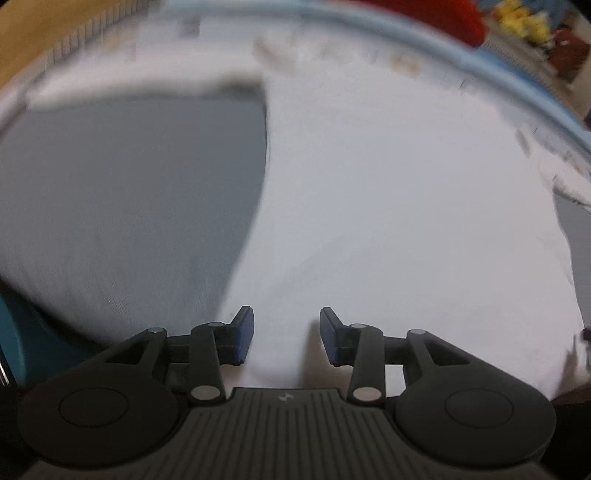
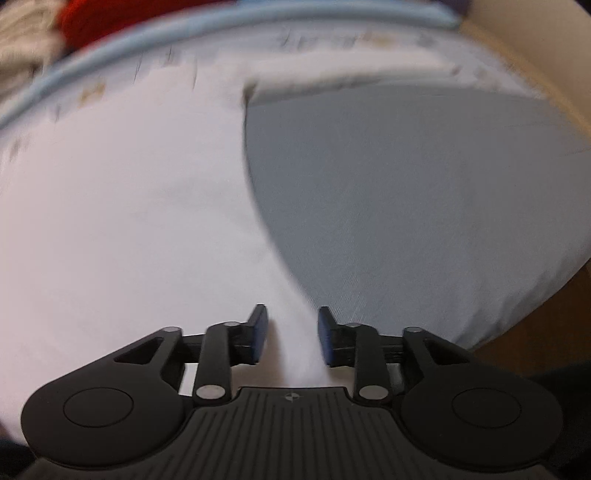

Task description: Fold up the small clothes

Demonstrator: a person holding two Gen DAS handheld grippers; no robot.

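A white garment (image 1: 406,203) lies spread flat on a grey cloth-covered surface (image 1: 129,184); both views are blurred. In the left wrist view it fills the middle and right, and one sleeve (image 1: 129,85) reaches left along the top. My left gripper (image 1: 286,332) hangs over the garment's near left edge, jaws apart, with white cloth below the gap and no pad pressing on it. In the right wrist view the garment (image 2: 110,203) covers the left, with the grey surface (image 2: 406,184) to the right. My right gripper (image 2: 291,332) is open over the garment's near right edge.
A pale blue band (image 1: 480,66) borders the far side of the surface. Beyond it are a red thing (image 1: 461,18) and yellow items (image 1: 524,18). A teal object (image 1: 22,339) sits low on the left. Brown floor (image 2: 546,332) shows past the surface's right edge.
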